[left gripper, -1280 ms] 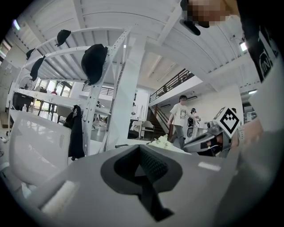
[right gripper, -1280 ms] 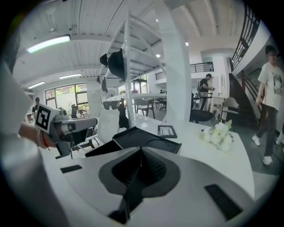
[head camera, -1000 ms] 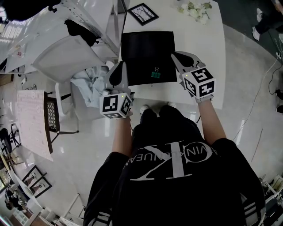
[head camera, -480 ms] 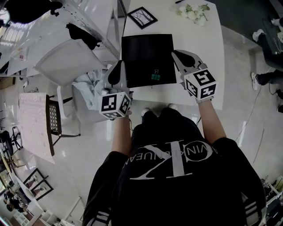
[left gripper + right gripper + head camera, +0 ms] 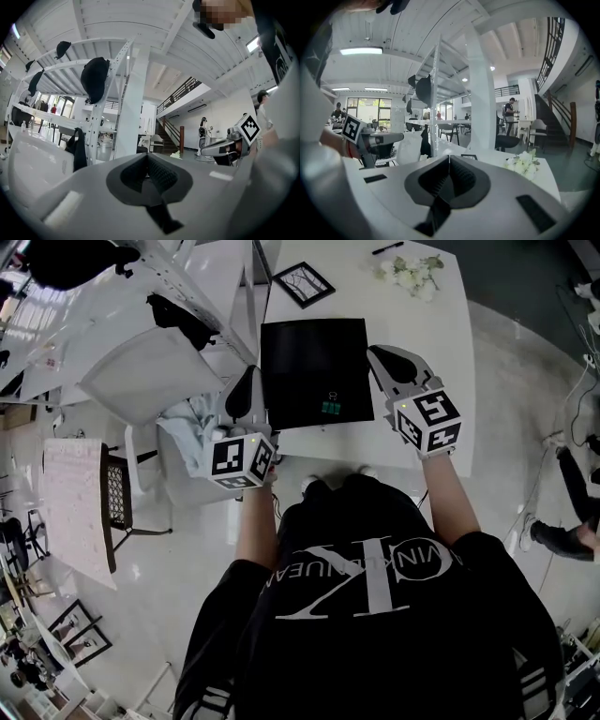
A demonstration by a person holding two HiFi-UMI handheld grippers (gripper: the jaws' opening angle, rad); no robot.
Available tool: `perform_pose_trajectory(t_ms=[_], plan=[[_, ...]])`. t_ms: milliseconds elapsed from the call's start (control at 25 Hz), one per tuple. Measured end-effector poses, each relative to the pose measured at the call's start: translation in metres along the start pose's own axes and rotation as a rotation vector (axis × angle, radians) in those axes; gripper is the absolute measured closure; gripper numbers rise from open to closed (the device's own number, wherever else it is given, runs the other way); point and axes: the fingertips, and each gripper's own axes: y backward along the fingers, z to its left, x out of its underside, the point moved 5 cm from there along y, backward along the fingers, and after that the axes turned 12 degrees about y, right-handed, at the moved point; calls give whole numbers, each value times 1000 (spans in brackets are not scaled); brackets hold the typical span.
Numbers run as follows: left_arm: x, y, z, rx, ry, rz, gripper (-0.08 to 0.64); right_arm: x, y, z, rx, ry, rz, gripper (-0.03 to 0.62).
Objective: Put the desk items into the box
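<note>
Jaws pressed together on nothing: that is how we hold both the left gripper (image 5: 147, 161) and the right gripper (image 5: 449, 164), each pointing out across the room rather than down at any item. Between the two grippers, on the white surface (image 5: 441, 343), sits the shallow black square box (image 5: 314, 352), with small green binder clips (image 5: 330, 406) already lying near its close edge. Beyond the box, well apart from both grippers, we see three things not yet packed: a black-framed picture (image 5: 303, 283) lying flat, a bunch of white flowers (image 5: 409, 268), and a slim black pen (image 5: 387, 247) at the far edge. We judge the frame stiff but possibly fragile, and awkward because it lies flat; we would pinch it over one rim. The flowers look light and soft, so the stems are the place to grip. The pen may roll, so we would take it across its middle.
</note>
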Motion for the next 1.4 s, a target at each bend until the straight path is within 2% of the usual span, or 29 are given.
perform_pose_trajectory(t_ms=[960,1400], plan=[[-20,-3,-1,3,-33,-45,565,-14,12,-11,49,7,-88,575],[-20,-5,0,6,-38,-40,565,-14,11,-10,41,2,-102,575]])
